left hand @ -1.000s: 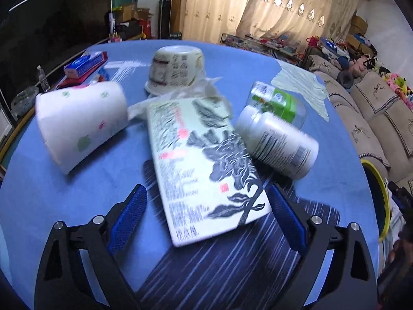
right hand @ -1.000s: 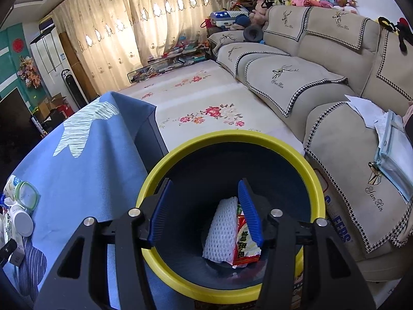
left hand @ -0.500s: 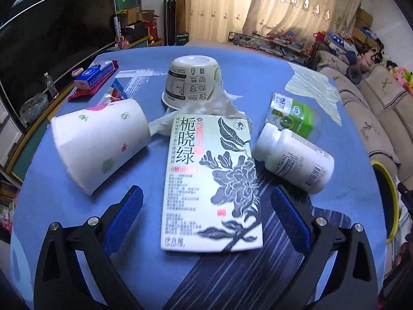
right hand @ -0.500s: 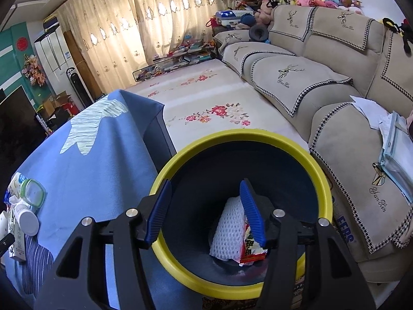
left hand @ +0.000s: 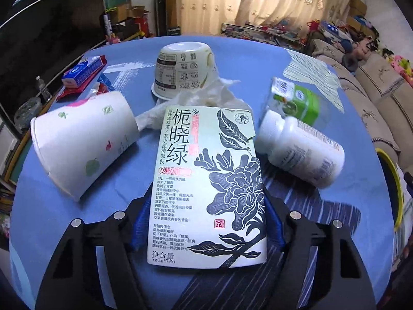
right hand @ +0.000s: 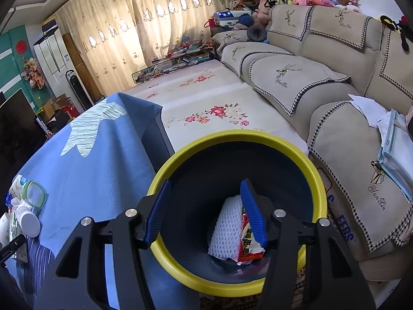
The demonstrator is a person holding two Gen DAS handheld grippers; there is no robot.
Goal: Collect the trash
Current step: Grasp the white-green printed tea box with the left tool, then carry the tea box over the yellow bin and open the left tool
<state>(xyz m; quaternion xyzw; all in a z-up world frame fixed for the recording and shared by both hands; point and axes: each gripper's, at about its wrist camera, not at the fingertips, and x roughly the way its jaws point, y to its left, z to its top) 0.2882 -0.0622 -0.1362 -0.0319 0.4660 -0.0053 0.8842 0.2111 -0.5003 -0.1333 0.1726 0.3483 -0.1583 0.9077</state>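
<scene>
The left gripper [left hand: 206,223] has just been closing its blue-padded fingers [left hand: 140,222] on the flat pale-green tea packet printed with a black flower [left hand: 206,180]; the pads now sit against its two long edges near the bottom end, and the grip looks made or nearly so. The packet is thin and will likely bow, so a gentle squeeze and a straight lift should serve better than a hard pinch.

At 10 o'clock from the fingers a white paper cup with small coloured prints [left hand: 82,142] lies on its side, close by; at 2 o'clock a white plastic pill bottle [left hand: 302,147] lies just beside the packet. Crumpled white tissue [left hand: 206,95] touches the packet's far end at 12 o'clock and may drag along. Most open room is upward, then toward 3 o'clock across the blue-clothed worktop [left hand: 348,199].

The right gripper [right hand: 206,209] hangs half open and empty over the yellow-rimmed dark bin [right hand: 313,170], beside the worktop's edge.
</scene>
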